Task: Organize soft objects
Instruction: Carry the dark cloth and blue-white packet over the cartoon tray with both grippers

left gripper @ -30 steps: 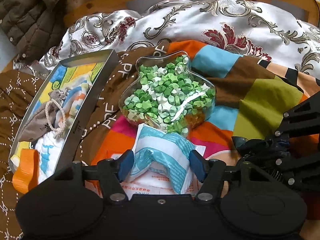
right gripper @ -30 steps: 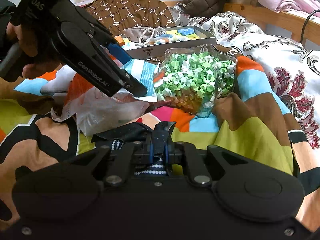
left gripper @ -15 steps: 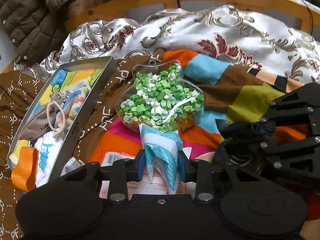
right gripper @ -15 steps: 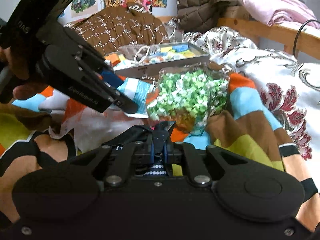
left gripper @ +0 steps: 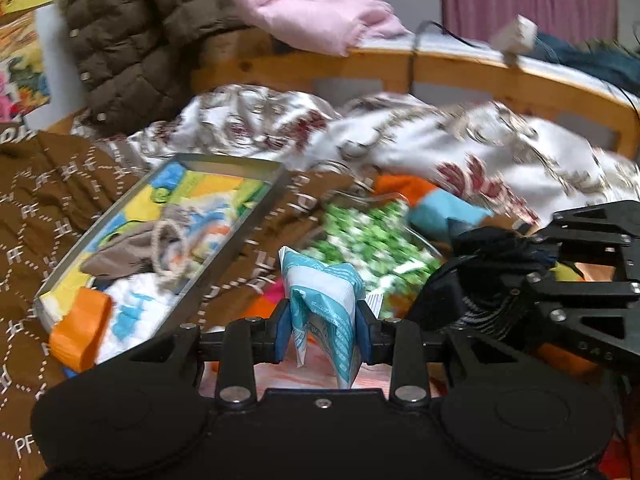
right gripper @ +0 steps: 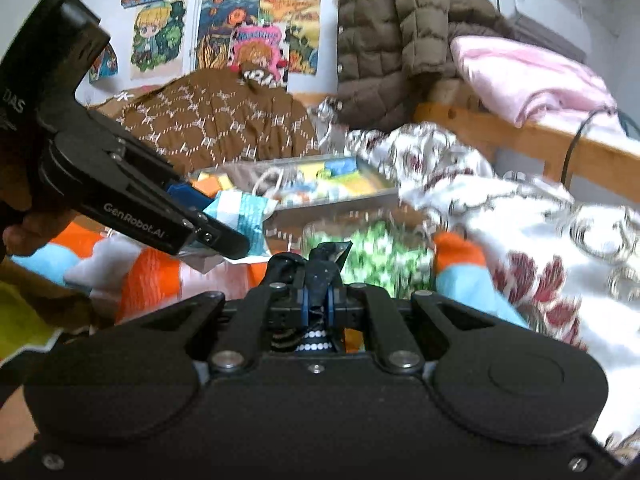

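Note:
My left gripper [left gripper: 322,330] is shut on a soft blue-and-white packet [left gripper: 326,300], squeezed into a fold and lifted off the bedding. That packet [right gripper: 244,216] also shows in the right wrist view, pinched by the left gripper [right gripper: 222,232] at the left. My right gripper [right gripper: 318,306] is shut on a black cloth [right gripper: 320,268] with white dots, held up above the colourful blanket. In the left wrist view the black cloth [left gripper: 472,264] bunches at the right gripper's tip. A metal tray [left gripper: 248,224] with soft items lies left of centre.
A clear bag of green and white paper stars [left gripper: 372,240] lies just beyond the packet. A drawstring pouch [left gripper: 132,248] and an orange item [left gripper: 80,328] sit in the tray. A wooden rail [left gripper: 480,72], a brown jacket [left gripper: 132,32] and pink bedding [left gripper: 316,12] stand behind.
The left gripper's jaws closed on the packet, folding it, then lifted it. Both grippers rose and tilted up, so more of the wall and rail shows. The right gripper kept hold of the black cloth.

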The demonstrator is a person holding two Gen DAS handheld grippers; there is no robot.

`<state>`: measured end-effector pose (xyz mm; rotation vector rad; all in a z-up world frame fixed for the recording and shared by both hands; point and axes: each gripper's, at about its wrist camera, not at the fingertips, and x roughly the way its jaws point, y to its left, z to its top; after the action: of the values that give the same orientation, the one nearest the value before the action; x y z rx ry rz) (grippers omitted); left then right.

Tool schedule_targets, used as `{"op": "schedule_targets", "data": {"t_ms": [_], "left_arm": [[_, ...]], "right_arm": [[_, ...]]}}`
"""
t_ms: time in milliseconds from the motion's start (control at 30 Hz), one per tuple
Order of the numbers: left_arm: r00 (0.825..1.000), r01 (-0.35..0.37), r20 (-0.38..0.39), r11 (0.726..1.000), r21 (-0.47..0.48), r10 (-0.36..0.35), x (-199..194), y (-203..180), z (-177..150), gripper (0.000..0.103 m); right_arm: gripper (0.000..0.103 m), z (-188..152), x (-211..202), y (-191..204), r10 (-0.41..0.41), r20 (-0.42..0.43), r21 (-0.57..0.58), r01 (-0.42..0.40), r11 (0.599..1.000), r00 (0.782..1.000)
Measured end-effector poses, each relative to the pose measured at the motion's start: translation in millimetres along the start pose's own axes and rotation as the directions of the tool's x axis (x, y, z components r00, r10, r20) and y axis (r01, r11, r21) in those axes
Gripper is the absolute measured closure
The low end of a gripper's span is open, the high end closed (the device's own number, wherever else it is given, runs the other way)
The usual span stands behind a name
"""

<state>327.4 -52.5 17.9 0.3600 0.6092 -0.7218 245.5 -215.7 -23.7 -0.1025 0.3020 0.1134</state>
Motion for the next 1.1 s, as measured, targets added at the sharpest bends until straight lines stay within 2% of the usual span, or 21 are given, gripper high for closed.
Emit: {"op": "schedule_targets", "data": {"t_ms": [100, 233, 500, 633, 767, 967, 1100], "left_arm": [[0.999, -0.030, 0.033, 0.998, -0.057, 0.032, -6.2, 19.3, 0.7, 0.068], [0.992, -0.068, 0.098, 0.988, -0.138, 0.082, -15.0, 47.5, 1.1, 0.068], [0.969, -0.142, 0.161, 0.954, -0.262, 0.189, -13.5, 95.8, 0.6, 0.068], [0.955, -0.185, 0.159, 0.921, -0.344, 0.252, -3.4, 123.0, -1.9, 0.068], [0.935, -0.241, 0.155, 0.890, -0.386, 0.320, 5.7, 149.2, -4.0, 0.068], [0.909, -0.291, 0.125, 0.820, -0.494, 0.398, 19.9, 191.6, -5.5, 0.068], [0.905, -0.296, 0.086, 0.762, -0.576, 0.417, 32.8, 217.9, -3.1, 0.068]], "right_arm": [[0.100, 12.8, 6.3, 7.5, -0.022, 0.036, -0.057, 0.024, 0.998, 0.999], [0.100, 36.0, 25.3, 9.0, -0.027, 0.050, -0.072, 0.031, 0.997, 0.998], [0.100, 93.9, 82.9, 21.3, 0.016, 0.042, -0.140, -0.010, 0.990, 0.999], [0.100, 121.0, 117.9, 31.5, 0.041, 0.038, -0.168, -0.034, 0.985, 0.998], [0.100, 146.1, 155.0, 44.4, 0.056, 0.037, -0.176, -0.049, 0.983, 0.998], [0.100, 172.0, 216.4, 56.8, 0.065, 0.000, -0.136, -0.064, 0.989, 0.998], [0.100, 181.2, 264.6, 65.6, 0.056, -0.039, -0.124, -0.060, 0.990, 0.998]]}}
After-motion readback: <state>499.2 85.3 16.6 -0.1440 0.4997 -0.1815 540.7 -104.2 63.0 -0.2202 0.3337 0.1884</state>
